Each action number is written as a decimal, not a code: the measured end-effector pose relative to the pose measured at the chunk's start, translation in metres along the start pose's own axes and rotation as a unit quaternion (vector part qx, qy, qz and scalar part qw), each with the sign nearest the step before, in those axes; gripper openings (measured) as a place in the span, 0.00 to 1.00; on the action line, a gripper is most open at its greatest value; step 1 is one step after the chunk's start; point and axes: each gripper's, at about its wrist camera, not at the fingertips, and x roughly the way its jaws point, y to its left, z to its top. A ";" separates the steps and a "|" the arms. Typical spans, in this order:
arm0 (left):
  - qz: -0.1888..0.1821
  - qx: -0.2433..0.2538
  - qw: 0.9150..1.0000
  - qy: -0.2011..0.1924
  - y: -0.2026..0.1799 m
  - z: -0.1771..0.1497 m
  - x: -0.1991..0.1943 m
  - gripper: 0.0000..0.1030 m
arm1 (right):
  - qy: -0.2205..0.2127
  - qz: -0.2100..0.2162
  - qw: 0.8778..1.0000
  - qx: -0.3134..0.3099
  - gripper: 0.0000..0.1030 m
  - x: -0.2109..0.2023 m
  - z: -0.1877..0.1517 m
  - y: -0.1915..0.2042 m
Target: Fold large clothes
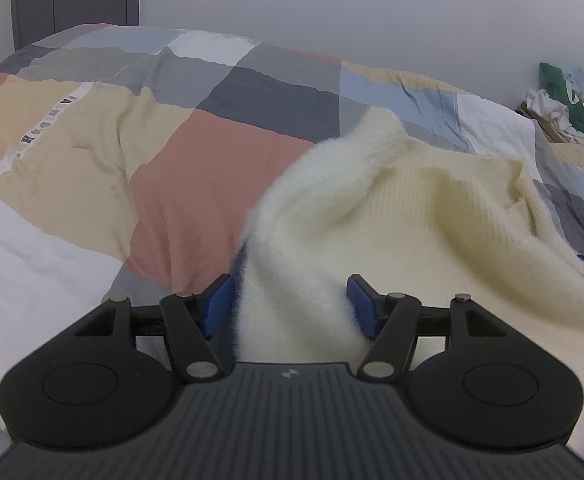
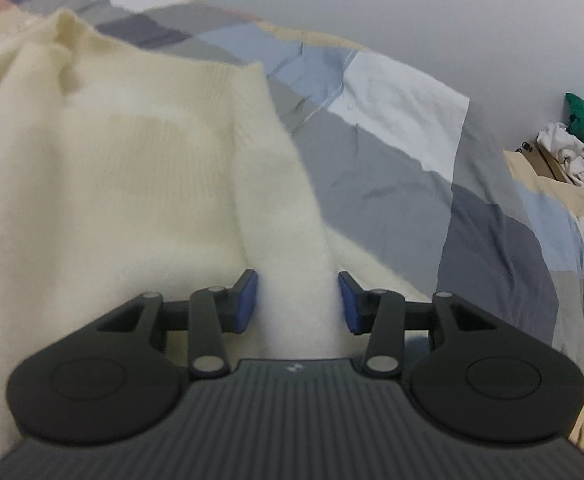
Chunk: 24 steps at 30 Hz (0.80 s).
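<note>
We see cream knit sweater (image 1: 431, 200) spread on the bed's patchwork duvet (image 1: 92, 152) | our left gripper (image 1: 290, 306) – jaws apart, fuzzy fold between the blue pads, right pad touching | our right gripper (image 2: 297, 302) – jaws part-open, sweater strip between, grip cannot be told | clothes pile (image 2: 571, 152) far right.

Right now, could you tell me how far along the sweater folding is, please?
No finished fold shows: the cream knit sweater lies rumpled on the patchwork duvet. Both the left hand-held gripper and right hand-held gripper stand open astride its fabric. All folding remains.
</note>
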 end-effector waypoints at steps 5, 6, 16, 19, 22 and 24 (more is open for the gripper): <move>0.002 0.002 1.000 -0.005 -0.001 -0.001 -0.002 0.66 | -0.011 -0.028 0.999 -0.021 0.17 -0.008 0.005 0.008; 0.001 0.001 1.000 -0.008 -0.001 -0.001 -0.004 0.66 | -0.020 -0.023 1.000 -0.003 0.16 -0.013 0.008 0.002; -0.029 -0.012 0.998 -0.046 -0.001 0.003 -0.020 0.66 | -0.100 -0.049 0.980 0.167 0.12 -0.051 0.004 -0.069; -0.014 -0.002 0.999 -0.032 -0.004 0.001 -0.010 0.66 | -0.044 -0.059 0.980 0.186 0.07 -0.021 -0.006 -0.082; 0.003 -0.002 1.000 -0.014 -0.005 -0.002 0.004 0.66 | 0.013 -0.038 0.977 0.210 0.08 0.010 -0.018 -0.090; 0.009 -0.002 1.000 -0.010 -0.004 -0.002 0.010 0.66 | 0.015 -0.036 0.980 0.196 0.08 0.015 -0.017 -0.085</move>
